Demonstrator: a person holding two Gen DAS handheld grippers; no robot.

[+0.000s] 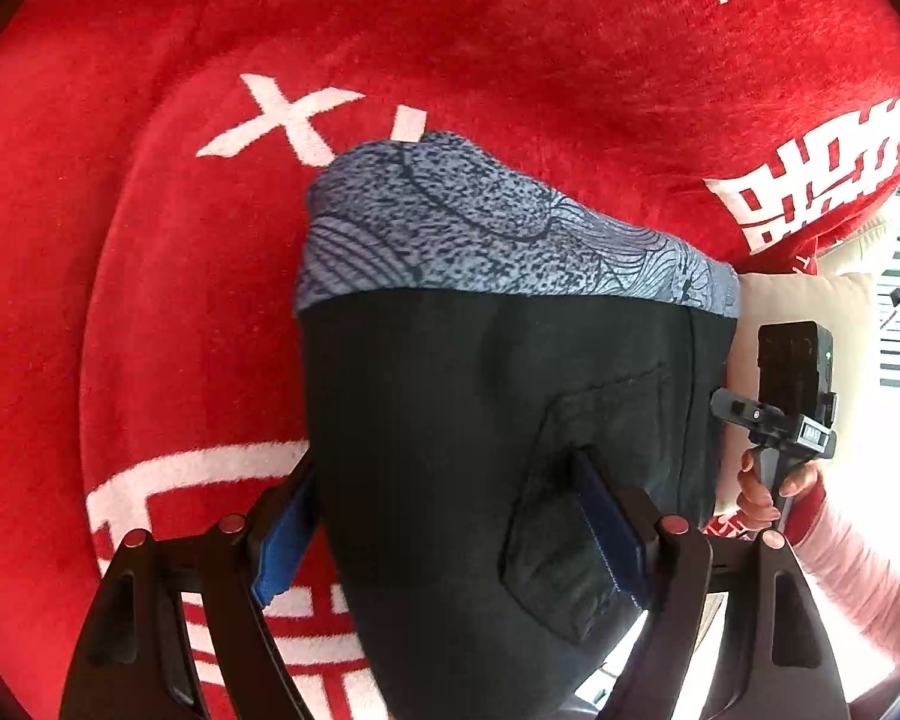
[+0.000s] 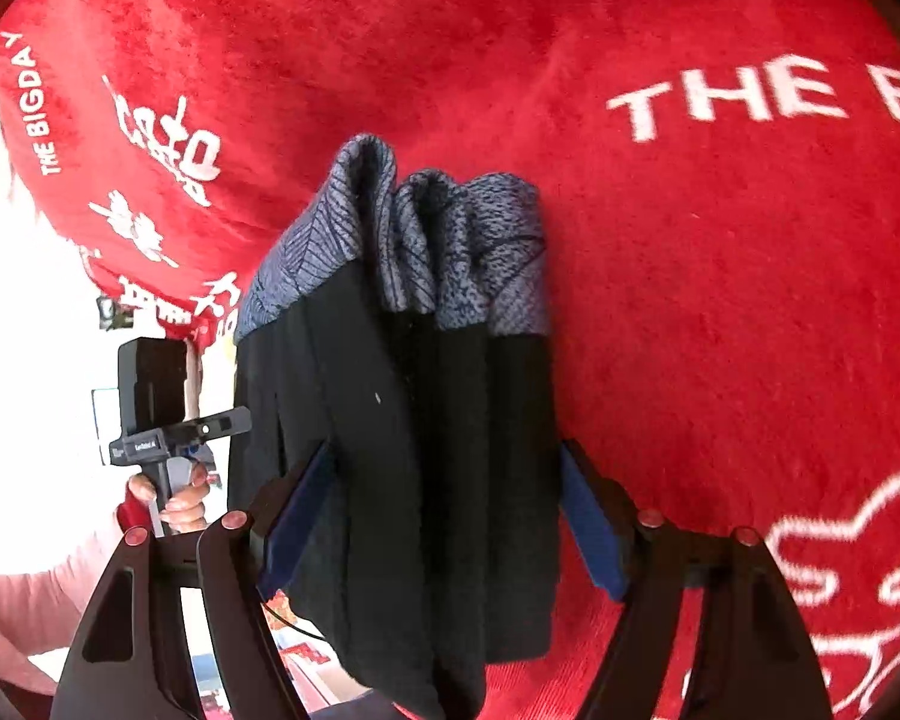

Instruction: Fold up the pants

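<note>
Black pants with a grey-blue patterned hem band [image 1: 498, 420] hang between the left tongs [image 1: 450, 528] in the left wrist view. Blue pads flank the fabric at its edge and rear pocket; the grip appears closed on it. The long axis runs away from the tongs, hem farthest, over the red plush cloth with white lettering [image 1: 150, 300]. The other tool, held in a hand [image 1: 768, 492], sits just beside the right edge.

In the right wrist view, the right tongs [image 2: 444, 528] clamp the bunched pants [image 2: 426, 450] likewise, folds hanging forward. The cloth-covered surface [image 2: 720, 300] below looks unobstructed; neither hand is clearly nearer.
</note>
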